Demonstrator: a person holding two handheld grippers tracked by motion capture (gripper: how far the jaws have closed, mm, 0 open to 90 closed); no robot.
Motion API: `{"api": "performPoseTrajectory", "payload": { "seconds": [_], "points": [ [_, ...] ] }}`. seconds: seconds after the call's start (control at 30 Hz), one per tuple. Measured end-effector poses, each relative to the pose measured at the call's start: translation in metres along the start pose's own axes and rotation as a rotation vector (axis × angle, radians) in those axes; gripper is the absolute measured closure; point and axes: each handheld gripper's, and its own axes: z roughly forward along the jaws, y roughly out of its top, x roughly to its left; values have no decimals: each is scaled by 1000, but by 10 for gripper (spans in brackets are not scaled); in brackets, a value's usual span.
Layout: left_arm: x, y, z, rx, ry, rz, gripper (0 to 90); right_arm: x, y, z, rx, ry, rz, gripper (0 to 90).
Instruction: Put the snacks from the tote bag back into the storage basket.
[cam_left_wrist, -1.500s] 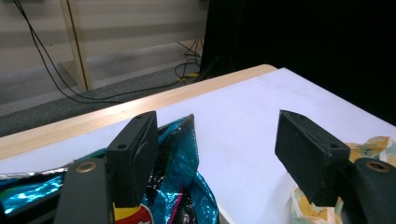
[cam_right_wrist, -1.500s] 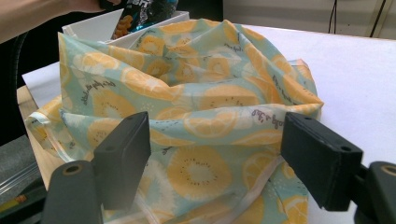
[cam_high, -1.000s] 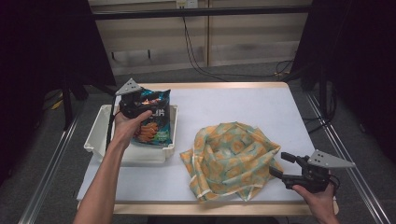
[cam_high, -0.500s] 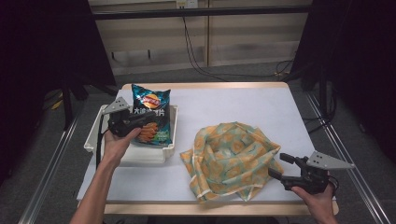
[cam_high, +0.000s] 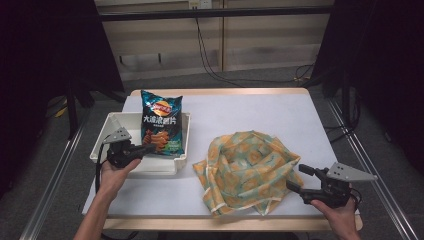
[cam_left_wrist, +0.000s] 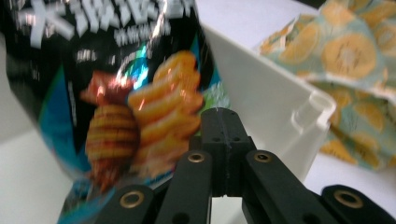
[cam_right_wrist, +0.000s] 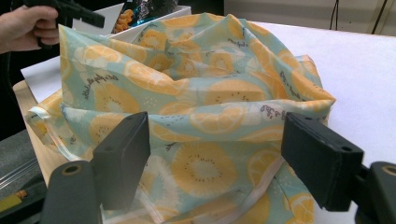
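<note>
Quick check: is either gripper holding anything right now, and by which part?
The left gripper is shut on the chip bag, pinching its lower edge over the white bin. The right gripper is open, empty, facing the orange-print cloth.

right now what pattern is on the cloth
Orange citrus slices on pale teal cloth, clearest in the right gripper view.

table (white-topped) | white tray left | patterned cloth right

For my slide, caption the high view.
Left tongs grip a chip bag above a white bin.
</note>
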Motion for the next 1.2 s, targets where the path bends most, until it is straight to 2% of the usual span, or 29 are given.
{"api": "performPoseTrajectory", "payload": {
  "seconds": [0.13,0.27,0.3,0.33,0.5,0.63,0.67,0.73,0.83,0.9,1.07,1.2],
  "points": [
    [6,-11,9,74,7,-3,900,0,-1,1,3,-2,4,238],
    [14,-13,21,129,12,-16,900,0,-1,2,9,1,-2,239],
    [16,-12,23,146,28,-9,900,0,-1,2,9,1,-2,239],
    [17,-11,25,150,39,-7,900,-1,-1,2,11,-1,-1,239],
    [26,-10,31,159,27,-21,900,-1,-2,4,21,0,-8,238],
    [26,-9,36,197,25,-1,900,-1,-2,3,18,-1,-5,238],
    [26,-9,37,199,46,4,900,-1,-2,3,19,-4,-3,238],
    [27,-9,38,198,34,-9,900,-1,-2,4,19,-1,-4,237],
    [28,-6,41,208,38,2,900,-1,-2,4,22,-1,-9,237],
    [27,-2,42,223,17,22,900,-1,-2,5,24,0,-10,237],
    [26,5,44,247,27,34,900,-1,-2,5,24,-1,-9,237],
    [27,9,49,259,34,19,900,-1,-2,5,24,0,-7,237]
  ]
}}
